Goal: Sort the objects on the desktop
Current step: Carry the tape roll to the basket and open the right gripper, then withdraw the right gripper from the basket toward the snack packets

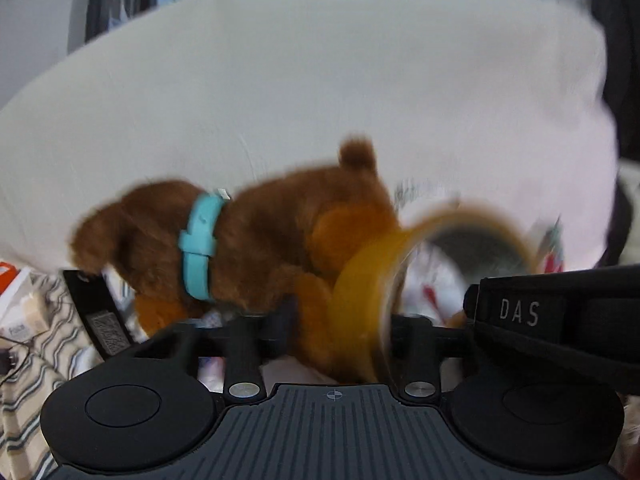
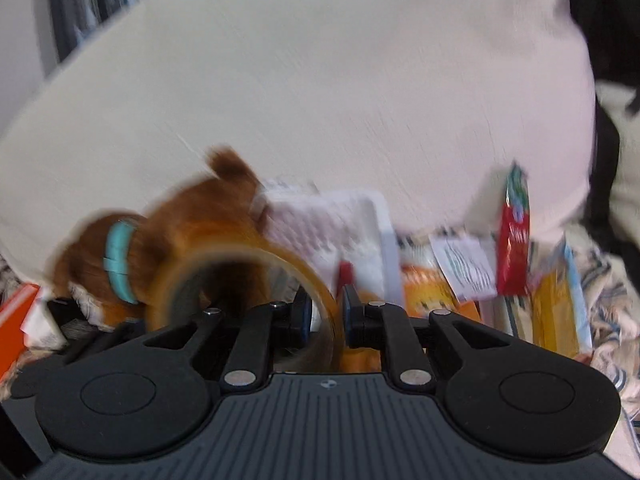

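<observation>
A brown plush dog with a teal collar fills the middle of the left wrist view. My left gripper is shut on the dog's hind part. My right gripper is shut on the rim of a yellowish tape roll, held upright. The roll also shows in the left wrist view, right of the dog, with the right gripper's body behind it. The dog shows at the left in the right wrist view. Both views are blurred.
A white basket stands behind the roll. Packets and cards, one red and one yellow, lie at the right on a striped cloth. An orange and white box is at the left. A large white surface rises behind.
</observation>
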The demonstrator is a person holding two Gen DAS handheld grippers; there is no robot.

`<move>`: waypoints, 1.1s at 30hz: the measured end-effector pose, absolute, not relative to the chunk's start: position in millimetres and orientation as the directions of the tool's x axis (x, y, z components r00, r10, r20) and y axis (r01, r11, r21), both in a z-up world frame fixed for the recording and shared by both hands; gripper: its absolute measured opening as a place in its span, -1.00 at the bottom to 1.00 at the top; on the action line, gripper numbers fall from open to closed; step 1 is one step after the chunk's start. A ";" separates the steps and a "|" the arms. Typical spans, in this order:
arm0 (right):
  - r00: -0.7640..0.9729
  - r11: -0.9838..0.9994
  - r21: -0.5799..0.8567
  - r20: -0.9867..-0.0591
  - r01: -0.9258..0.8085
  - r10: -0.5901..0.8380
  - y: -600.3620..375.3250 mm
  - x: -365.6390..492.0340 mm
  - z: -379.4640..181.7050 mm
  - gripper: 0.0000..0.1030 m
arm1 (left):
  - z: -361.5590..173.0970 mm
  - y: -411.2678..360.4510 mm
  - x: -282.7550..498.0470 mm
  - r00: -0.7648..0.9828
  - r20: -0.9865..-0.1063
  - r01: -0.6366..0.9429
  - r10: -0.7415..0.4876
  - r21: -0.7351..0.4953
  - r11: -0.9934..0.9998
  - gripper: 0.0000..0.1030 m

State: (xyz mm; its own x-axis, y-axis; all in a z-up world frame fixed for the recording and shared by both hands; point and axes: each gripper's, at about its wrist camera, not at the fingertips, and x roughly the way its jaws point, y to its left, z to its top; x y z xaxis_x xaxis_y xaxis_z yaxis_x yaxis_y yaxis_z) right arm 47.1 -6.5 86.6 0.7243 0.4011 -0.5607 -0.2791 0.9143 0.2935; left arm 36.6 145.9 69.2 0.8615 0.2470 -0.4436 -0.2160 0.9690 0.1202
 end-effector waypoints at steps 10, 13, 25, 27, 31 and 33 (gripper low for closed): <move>0.762 0.824 0.376 -0.343 -0.424 0.549 -60.5 -8.8 113.4 0.40 | 90.4 162.2 33.1 0.860 -0.495 -0.185 0.122 -0.079 0.980 0.96; 0.815 0.784 0.481 -0.214 -0.392 0.539 -116.6 -36.0 117.7 0.60 | 103.4 163.7 16.8 0.874 -0.470 -0.192 0.125 -0.097 0.977 0.98; 0.707 0.692 0.646 -0.323 -0.322 0.630 -193.6 -92.8 30.7 0.60 | 105.1 125.6 -10.3 0.916 -0.342 -0.187 0.209 0.096 0.978 1.00; 0.615 0.656 0.686 -0.378 -0.315 0.692 -174.9 -76.3 11.3 0.42 | 104.3 115.0 -11.2 0.912 -0.327 -0.198 0.246 0.172 0.965 1.00; 0.729 0.758 0.651 -0.502 -0.035 0.464 -207.8 -42.1 -17.3 -0.04 | 88.4 106.5 2.7 0.855 -0.294 -0.303 0.426 0.382 0.873 1.00; 0.821 0.790 0.608 -0.491 0.081 0.293 -243.1 -44.7 -13.4 -0.16 | 85.8 111.8 5.6 0.833 -0.285 -0.337 0.474 0.419 0.843 1.00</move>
